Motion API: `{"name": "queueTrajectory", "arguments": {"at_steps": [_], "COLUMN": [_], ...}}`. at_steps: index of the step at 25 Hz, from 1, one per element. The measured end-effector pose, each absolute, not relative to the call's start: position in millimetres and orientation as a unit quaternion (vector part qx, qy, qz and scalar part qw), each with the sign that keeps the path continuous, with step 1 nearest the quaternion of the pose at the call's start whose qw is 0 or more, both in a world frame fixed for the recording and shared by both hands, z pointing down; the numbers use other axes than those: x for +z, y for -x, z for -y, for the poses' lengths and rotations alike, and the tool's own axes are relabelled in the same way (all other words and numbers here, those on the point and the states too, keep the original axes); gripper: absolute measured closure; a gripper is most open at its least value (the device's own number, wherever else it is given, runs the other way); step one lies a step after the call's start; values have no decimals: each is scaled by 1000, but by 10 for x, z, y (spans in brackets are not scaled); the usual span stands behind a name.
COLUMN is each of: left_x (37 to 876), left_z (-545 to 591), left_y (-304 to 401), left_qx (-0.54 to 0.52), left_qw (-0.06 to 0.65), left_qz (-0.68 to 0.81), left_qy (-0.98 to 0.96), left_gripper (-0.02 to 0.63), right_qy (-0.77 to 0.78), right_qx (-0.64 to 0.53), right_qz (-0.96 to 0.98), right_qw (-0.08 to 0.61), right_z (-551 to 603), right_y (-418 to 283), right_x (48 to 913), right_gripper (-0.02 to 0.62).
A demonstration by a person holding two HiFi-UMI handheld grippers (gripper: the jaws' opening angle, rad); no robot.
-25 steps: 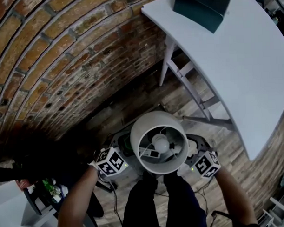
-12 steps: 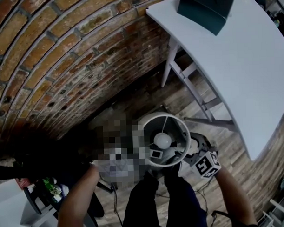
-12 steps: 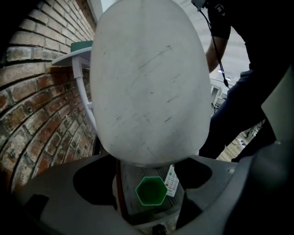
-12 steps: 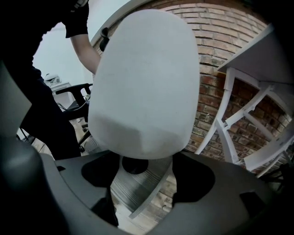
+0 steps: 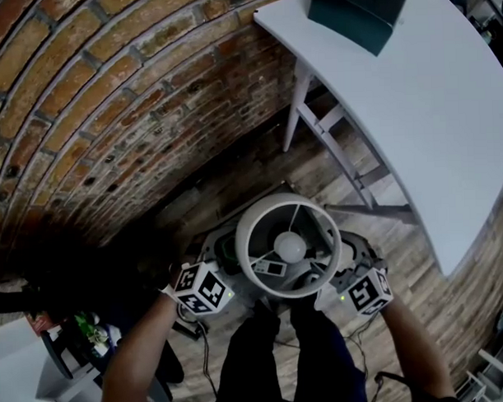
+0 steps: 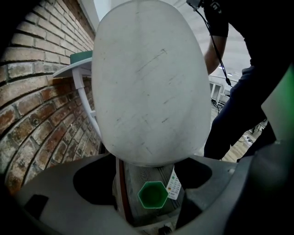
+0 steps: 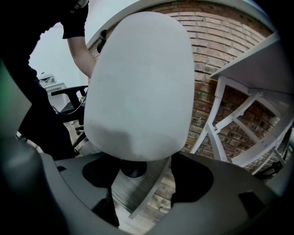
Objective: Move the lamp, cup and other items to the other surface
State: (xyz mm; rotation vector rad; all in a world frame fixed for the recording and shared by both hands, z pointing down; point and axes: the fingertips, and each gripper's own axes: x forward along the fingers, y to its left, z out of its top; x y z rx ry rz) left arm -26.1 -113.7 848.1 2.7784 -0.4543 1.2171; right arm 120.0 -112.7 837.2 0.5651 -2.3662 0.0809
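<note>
A lamp (image 5: pixel 291 247) with a white shade and a bare bulb hangs in the air over the wooden floor, seen from above in the head view. My left gripper (image 5: pixel 228 278) is shut on its wooden base (image 6: pixel 138 183) from the left; the base carries a green hexagon (image 6: pixel 152 195) and a paper tag. My right gripper (image 5: pixel 343 274) grips the same base (image 7: pixel 131 188) from the right, and its jaws have just been closing on it. The shade (image 6: pixel 147 82) (image 7: pixel 138 82) fills both gripper views. No cup is in view.
A white table (image 5: pixel 429 107) stands at the upper right with a dark teal box (image 5: pixel 360 11) on it; its white legs (image 5: pixel 340 143) reach the floor near the lamp. A brick wall (image 5: pixel 108 102) curves along the left. The person's dark trouser legs (image 5: pixel 290 359) are right below.
The lamp has risen a little together with both grippers. Its shade now faces the head camera more squarely.
</note>
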Motion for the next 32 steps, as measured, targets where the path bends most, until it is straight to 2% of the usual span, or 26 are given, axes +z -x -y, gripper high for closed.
{"name": "queueTrajectory", "arguments": {"at_steps": [6, 14, 32], "left_x": [8141, 7303, 4698], "left_z": [1109, 1087, 1178], "left_y": [241, 238, 192], "left_qx": [389, 380, 340], "left_qw": [27, 15, -24], "left_qz": [158, 166, 146], "left_qy": [-907, -910, -929], "left_gripper": [218, 218, 218], "right_qy": [-225, -240, -299], "right_qx": [25, 15, 12], "right_qz": [911, 912, 900], "right_qw": [346, 333, 316], "right_z": [1100, 1079, 1048], "right_y": [-1217, -1212, -1262], "right_x": [8059, 7184, 4785], "right_gripper": [245, 244, 242]}}
